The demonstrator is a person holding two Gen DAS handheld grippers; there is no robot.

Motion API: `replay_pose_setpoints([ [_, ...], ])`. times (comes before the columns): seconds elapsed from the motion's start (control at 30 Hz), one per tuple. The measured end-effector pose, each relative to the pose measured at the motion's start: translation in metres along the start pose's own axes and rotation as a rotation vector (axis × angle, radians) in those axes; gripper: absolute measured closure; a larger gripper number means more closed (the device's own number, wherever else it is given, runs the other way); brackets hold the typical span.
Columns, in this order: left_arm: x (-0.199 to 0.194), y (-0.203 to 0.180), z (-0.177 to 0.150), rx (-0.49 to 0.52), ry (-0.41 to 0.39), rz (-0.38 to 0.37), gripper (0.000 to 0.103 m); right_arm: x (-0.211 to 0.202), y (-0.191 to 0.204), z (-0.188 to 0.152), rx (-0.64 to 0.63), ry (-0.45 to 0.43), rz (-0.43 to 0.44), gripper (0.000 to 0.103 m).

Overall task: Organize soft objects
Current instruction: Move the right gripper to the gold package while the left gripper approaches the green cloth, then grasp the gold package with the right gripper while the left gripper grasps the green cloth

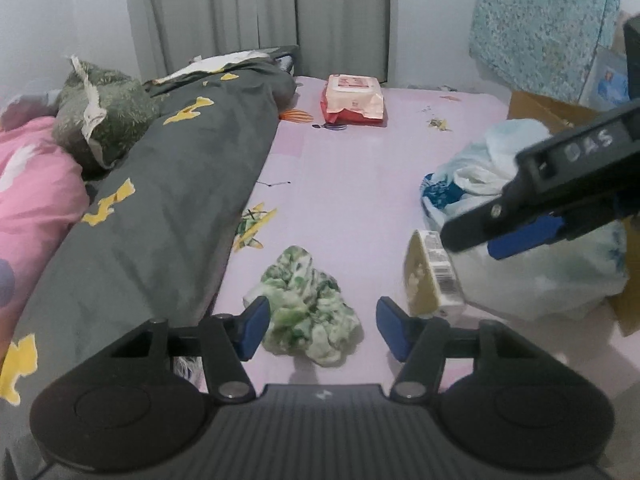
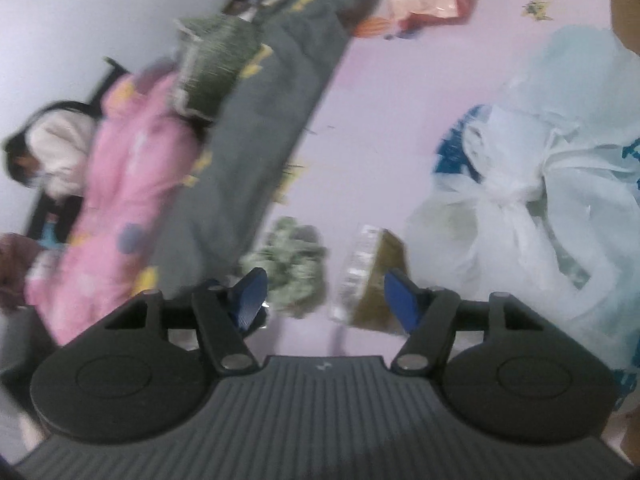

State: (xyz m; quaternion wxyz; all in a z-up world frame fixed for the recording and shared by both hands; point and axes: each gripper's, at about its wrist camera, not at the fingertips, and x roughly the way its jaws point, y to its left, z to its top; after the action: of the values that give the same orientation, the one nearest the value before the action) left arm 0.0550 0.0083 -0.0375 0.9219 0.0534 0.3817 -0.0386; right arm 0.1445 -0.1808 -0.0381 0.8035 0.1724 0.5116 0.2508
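The left gripper (image 1: 318,328) is held spread wide, with the crumpled green-and-white cloth (image 1: 308,308) lying on the lilac bedsheet (image 1: 360,184) between its fingers. The right gripper (image 2: 324,300) is likewise spread, empty, the wrapped sponge (image 2: 370,280) seen between its fingers, just beside the cloth.

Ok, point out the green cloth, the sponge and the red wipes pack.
green cloth (image 1: 308,308), left wrist view, middle of the crumpled heap
sponge (image 1: 420,284), left wrist view, yellow face
red wipes pack (image 1: 352,100), left wrist view, top side
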Motion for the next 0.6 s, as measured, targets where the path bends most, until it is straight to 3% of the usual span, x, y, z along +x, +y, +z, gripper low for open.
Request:
replay_pose_setpoints([
  [0.13,0.013,0.006,0.006,-0.007,0.001,0.004,0.039,0.014,0.000,-0.001,-0.018,0.023,-0.042,0.041],
  [0.2,0.024,0.009,0.009,-0.015,0.017,0.012,0.032,0.020,0.003,0.002,-0.033,0.027,-0.061,0.041],
  [0.3,0.043,0.012,0.010,-0.022,0.060,0.028,0.032,0.031,0.006,0.005,-0.044,0.050,-0.076,0.044],
  [0.43,0.064,0.017,0.008,-0.039,0.118,0.047,0.035,0.042,0.005,0.007,-0.060,0.074,-0.093,0.051],
  [0.6,0.068,0.019,0.005,-0.064,0.112,0.035,0.043,0.049,0.004,0.008,-0.075,0.080,-0.118,0.061],
])
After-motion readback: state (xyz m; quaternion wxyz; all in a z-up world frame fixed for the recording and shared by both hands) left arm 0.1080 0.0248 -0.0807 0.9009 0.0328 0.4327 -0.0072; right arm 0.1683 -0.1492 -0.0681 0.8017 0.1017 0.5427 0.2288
